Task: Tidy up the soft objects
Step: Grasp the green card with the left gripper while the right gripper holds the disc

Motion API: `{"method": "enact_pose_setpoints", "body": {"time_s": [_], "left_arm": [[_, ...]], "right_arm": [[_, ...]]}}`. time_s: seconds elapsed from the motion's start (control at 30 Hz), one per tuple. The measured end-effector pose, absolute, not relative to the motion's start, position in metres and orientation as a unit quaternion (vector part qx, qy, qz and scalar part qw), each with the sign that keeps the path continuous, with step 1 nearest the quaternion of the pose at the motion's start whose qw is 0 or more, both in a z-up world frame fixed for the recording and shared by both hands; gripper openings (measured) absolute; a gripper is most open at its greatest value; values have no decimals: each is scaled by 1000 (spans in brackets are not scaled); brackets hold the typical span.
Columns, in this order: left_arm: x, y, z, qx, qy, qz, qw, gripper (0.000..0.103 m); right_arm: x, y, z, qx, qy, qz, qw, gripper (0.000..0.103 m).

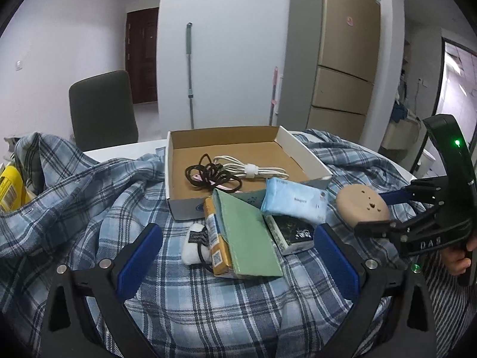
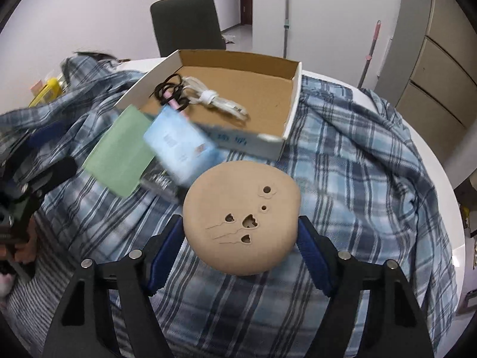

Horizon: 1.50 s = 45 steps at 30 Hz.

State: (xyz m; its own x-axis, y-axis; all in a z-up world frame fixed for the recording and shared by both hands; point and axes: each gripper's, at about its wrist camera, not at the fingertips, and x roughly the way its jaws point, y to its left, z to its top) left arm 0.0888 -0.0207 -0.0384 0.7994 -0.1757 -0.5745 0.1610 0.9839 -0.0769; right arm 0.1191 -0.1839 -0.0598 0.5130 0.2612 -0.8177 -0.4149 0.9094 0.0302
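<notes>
The left gripper hangs with jaws apart and empty over the green booklet. Right of it, the right gripper is clamped on the tan pad, lifted just beside the cardboard box. Next move, I judge: carry it over the rim and release.

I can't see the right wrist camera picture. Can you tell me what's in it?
The right gripper holds a round tan cushion with small cut-out holes between its blue pads, above a blue plaid cloth. Behind it sits an open cardboard box holding a white cable and black hair ties. A green pad and light blue tissue pack lie left.
</notes>
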Motion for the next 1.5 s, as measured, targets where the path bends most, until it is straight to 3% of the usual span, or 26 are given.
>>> {"method": "enact_pose_setpoints", "body": {"time_s": [0.1, 0.2, 0.27, 0.43, 0.63, 0.77, 1.13, 1.5], "left_arm": [[89, -23, -40, -6, 314, -95, 945, 92], [95, -24, -46, -6, 334, -103, 937, 74], [99, -25, -50, -11, 349, -112, 930, 56], [105, -25, -57, -22, 370, -127, 920, 46], [101, -25, -55, -24, 361, -132, 923, 17], [98, -30, -53, -16, 353, -146, 924, 12], [98, -51, -51, 37, 360, -151, 920, 12], [122, -54, -46, 20, 396, -141, 907, 12]], "right_arm": [[112, -180, -66, -95, 444, 195, 870, 74], [109, -179, -73, -103, 438, 191, 872, 74], [109, -180, -77, -98, 441, 195, 871, 74], [106, -183, -74, -92, 428, 199, 877, 74], [102, -182, -73, -94, 419, 203, 880, 74], [103, -184, -74, -89, 420, 206, 879, 74], [102, -185, -74, -83, 419, 209, 880, 74], [101, -186, -72, -79, 415, 210, 882, 74]]}}
